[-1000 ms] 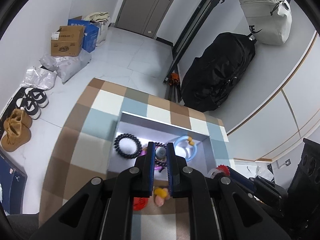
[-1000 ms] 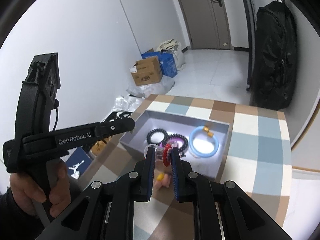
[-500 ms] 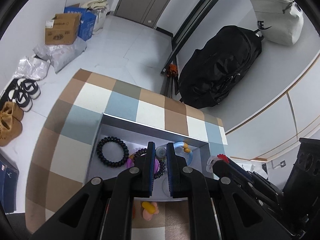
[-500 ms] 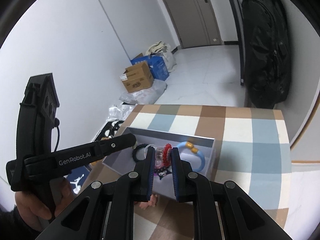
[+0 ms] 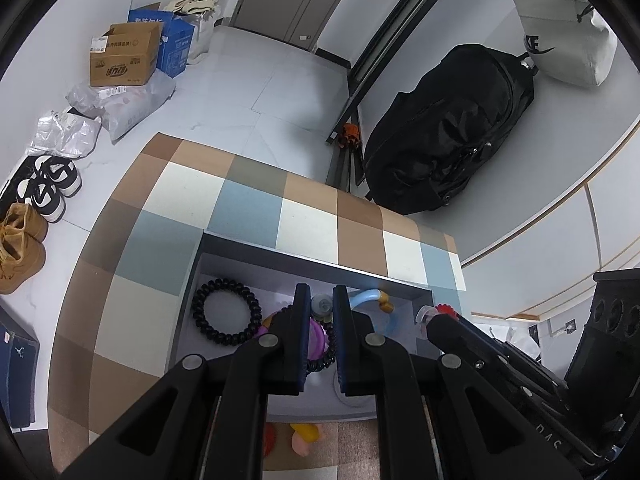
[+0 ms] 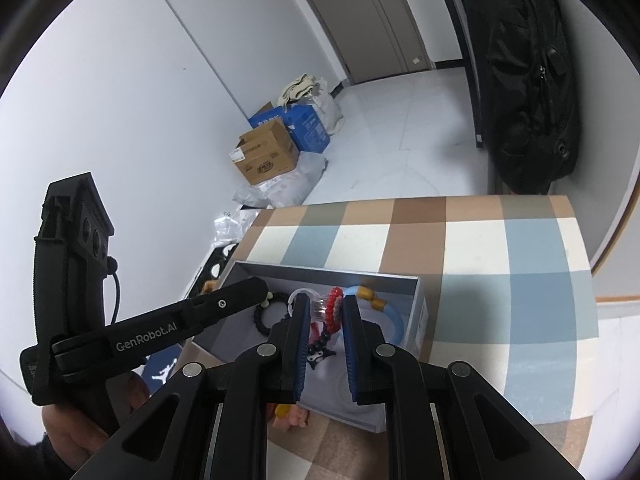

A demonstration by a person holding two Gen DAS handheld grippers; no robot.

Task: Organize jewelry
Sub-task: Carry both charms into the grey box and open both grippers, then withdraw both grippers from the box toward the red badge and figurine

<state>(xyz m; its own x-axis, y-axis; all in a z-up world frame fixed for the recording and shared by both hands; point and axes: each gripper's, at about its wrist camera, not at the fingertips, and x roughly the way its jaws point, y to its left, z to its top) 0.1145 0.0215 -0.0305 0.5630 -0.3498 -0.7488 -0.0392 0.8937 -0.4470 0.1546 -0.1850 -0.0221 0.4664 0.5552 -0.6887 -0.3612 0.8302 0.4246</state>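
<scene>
A grey open box (image 5: 304, 256) sits on the checked tablecloth (image 5: 192, 196). It holds a black spiral ring (image 5: 226, 312), a purple ring with a black bead bracelet (image 5: 316, 338) and a blue bangle with amber beads (image 6: 394, 316). My left gripper (image 5: 321, 300) hangs over the box's middle, shut on a small clear greyish piece (image 5: 320, 305). My right gripper (image 6: 326, 308) is over the box too, shut on a clear ring with a red flower charm (image 6: 334, 307). From the left wrist view, the right gripper (image 5: 434, 318) comes in at the box's right end. A person's hand holds the left gripper (image 6: 256, 294).
Just outside the box's near wall lie a yellow-and-pink trinket (image 5: 304, 436) and a red piece (image 5: 270, 436). Off the table's left edge, shoes (image 5: 48, 188) and cardboard boxes (image 5: 124, 60) stand on the floor. A black backpack (image 5: 448, 128) leans on the wall beyond.
Both grippers have moved forward and a little down, from the box's near wall to over its inside. Each keeps its piece. The right gripper has rolled slightly.
</scene>
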